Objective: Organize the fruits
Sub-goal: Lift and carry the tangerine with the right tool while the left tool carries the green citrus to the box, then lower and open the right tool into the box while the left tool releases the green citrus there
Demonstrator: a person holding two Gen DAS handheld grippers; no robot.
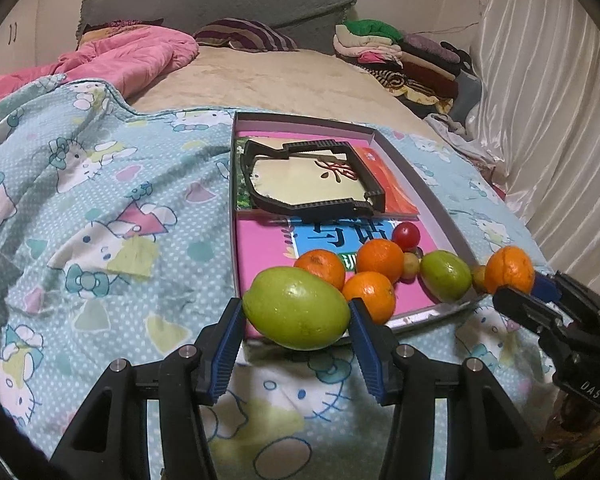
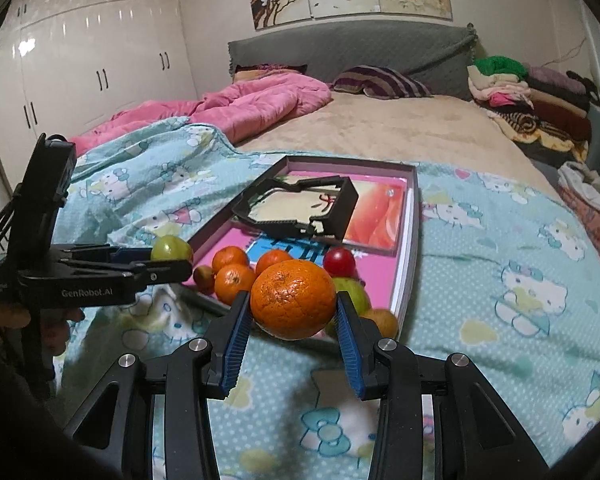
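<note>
Green smooth oval fruit [image 1: 298, 307]: clamped in left gripper [image 1: 296, 320]; slick, firm. Dimpled round orange [image 2: 293, 299]: pinched by right gripper [image 2: 290, 326] at widest girth; bruisable.

A pink quilt [image 2: 256, 100] and striped pillow [image 2: 380, 82] lie near the grey headboard [image 2: 340, 46], folded clothes [image 2: 532, 96] stacked alongside.

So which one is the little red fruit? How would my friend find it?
Look at the shallow box lying on the Hello Kitty blanket. At its near end, fruit sits on a pink book. The red fruit lies just behind the oranges: small, round, shiny, and the only red one.
</note>
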